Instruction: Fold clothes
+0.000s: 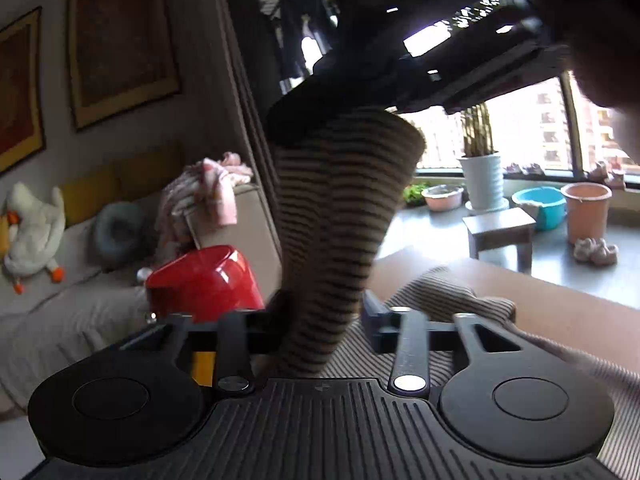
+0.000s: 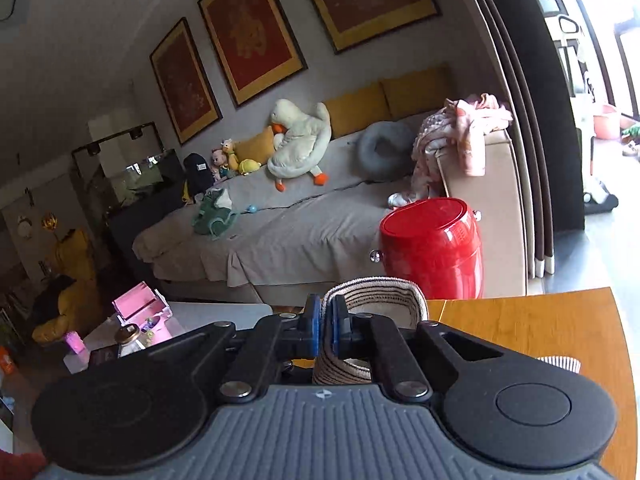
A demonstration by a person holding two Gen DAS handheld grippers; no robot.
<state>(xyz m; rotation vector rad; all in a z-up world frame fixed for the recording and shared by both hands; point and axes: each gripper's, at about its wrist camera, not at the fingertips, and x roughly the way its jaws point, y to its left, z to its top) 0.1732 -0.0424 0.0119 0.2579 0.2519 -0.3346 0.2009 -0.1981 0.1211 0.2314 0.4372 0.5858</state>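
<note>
The wooden table (image 2: pixel 540 332) is my work surface, and it carries the lower part of the striped garment (image 1: pixel 336 216), which lies in loose ridges on the table while the rest is lifted off it. I hold the garment raised so that the cloth hangs and straightens under its own weight, which I judge prepares an edge for a fold. My left gripper (image 1: pixel 320 320) has a band of the striped cloth running up between its jaws; the jaws stand apart on either side of it, and I cannot tell whether they actually pinch the cloth. My right gripper (image 2: pixel 326 328) is clenched on the garment's ribbed hem (image 2: pixel 376 300): the blue pads (image 2: pixel 314 326) press one layer of the hem between them, and the free loop of the hem stands open just beside the jaws. In the left wrist view the right gripper appears above, with the cloth suspended from it. A red bin (image 2: pixel 432 244) stands beyond the table edge, clear of the work.
</note>
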